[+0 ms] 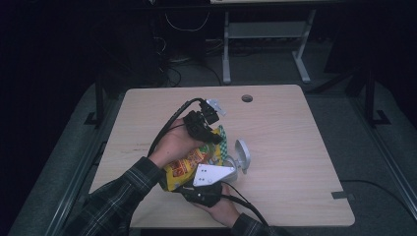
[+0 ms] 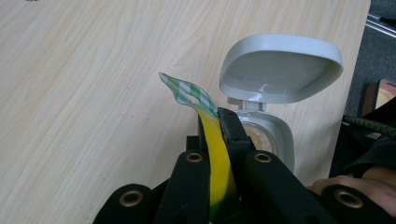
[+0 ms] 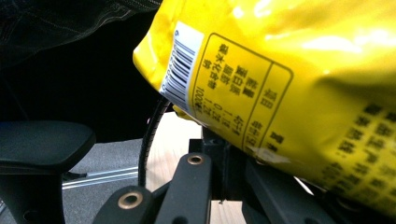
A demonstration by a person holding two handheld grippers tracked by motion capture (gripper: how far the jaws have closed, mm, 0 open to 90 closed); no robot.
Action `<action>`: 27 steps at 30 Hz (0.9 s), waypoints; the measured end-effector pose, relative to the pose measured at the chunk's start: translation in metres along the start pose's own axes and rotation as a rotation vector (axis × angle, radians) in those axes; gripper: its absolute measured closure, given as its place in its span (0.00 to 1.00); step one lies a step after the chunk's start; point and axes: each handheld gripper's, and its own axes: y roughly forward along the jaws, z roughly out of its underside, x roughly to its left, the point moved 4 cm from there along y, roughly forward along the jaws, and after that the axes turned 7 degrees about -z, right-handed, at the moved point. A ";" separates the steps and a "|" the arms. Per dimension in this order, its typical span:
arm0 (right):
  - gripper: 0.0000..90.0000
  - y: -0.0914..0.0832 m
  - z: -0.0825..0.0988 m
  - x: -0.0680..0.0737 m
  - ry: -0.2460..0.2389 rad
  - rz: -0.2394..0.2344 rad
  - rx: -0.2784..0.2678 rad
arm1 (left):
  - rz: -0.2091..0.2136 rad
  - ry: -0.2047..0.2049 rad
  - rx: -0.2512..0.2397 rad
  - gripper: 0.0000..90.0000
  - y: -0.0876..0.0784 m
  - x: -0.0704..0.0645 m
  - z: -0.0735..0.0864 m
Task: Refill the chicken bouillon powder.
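A glossy yellow snack bag (image 1: pixel 189 164) hangs above the pale wood-grain worktop (image 1: pixel 290 142), pinched by its crinkled checked top edge in the closed left gripper (image 1: pixel 216 139). Nearer, the right gripper (image 1: pixel 222 173) clamps its lower end. Just right sits an open grey plastic container (image 1: pixel 241 156); slippery film could slide free, spilling contents.

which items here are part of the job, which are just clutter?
In use: yellow snack bag, pinched by left gripper and right gripper; white container with its lid flipped open.
Just there: table, desk frame and cables behind.
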 end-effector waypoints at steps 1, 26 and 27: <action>1.00 0.000 0.000 0.000 0.001 0.000 0.000 | 0.000 -0.001 0.000 1.00 0.000 0.000 0.000; 1.00 0.000 0.000 -0.001 0.006 0.000 -0.006 | -0.004 0.003 0.003 1.00 0.001 0.001 -0.001; 1.00 0.000 0.000 -0.001 0.005 0.000 -0.007 | -0.004 0.002 0.003 1.00 0.001 0.001 -0.001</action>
